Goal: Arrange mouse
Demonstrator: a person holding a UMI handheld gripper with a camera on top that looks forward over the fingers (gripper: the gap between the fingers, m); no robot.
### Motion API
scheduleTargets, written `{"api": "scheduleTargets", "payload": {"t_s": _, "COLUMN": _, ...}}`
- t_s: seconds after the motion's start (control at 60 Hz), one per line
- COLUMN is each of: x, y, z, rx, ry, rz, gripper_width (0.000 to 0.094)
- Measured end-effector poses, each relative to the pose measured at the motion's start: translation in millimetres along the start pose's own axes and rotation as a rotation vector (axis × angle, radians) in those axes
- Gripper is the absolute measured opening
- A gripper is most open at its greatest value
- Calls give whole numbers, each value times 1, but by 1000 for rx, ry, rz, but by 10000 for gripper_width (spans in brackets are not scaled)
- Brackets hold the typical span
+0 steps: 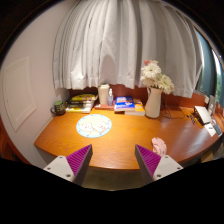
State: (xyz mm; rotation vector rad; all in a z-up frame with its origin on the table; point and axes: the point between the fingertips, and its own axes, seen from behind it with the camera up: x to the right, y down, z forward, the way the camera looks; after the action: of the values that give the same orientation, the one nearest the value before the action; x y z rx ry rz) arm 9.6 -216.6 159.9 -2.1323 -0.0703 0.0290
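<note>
Purple pads (80, 157), orange-brown table (120, 140), white curtains (120, 45), white vase (153, 102), pale patterned round mat (94, 125).

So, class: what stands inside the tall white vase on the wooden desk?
The tall white vase on the wooden desk holds pale flowers. Their stems inside are hidden. The gripper is open, fingers short of it.

No mouse can be made out. A small pink thing (159, 146) beside the right finger is too small to name, and the far-right device (203, 114) is cut off.
</note>
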Motion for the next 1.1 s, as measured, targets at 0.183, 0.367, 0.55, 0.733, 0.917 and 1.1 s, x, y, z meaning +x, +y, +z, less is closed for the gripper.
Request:
{"api": "scheduleTargets", "payload": {"t_s": 0.183, "x": 78, "y": 81, "z": 27, "rx": -125, "ry": 92, "rz": 37, "gripper_width": 859}}
{"api": "scheduleTargets", "payload": {"t_s": 0.367, "x": 157, "y": 120, "z": 57, "rx": -222, "ry": 177, "rz": 69, "gripper_width": 861}}
{"api": "scheduleTargets", "payload": {"t_s": 0.55, "x": 206, "y": 110, "z": 106, "rx": -225, "ry": 191, "rz": 93, "gripper_width": 859}}
{"api": "scheduleTargets", "payload": {"t_s": 0.733, "x": 227, "y": 91, "z": 156, "rx": -209, "ry": 163, "rz": 83, "gripper_width": 851}}
{"api": "scheduleTargets", "payload": {"t_s": 0.917, "x": 225, "y": 91, "z": 181, "rx": -236, "ry": 121, "rz": 85, "gripper_width": 705}}
{"api": "scheduleTargets", "payload": {"t_s": 1.1, "x": 220, "y": 92, "z": 184, "rx": -225, "ry": 101, "rz": 76, "gripper_width": 479}}
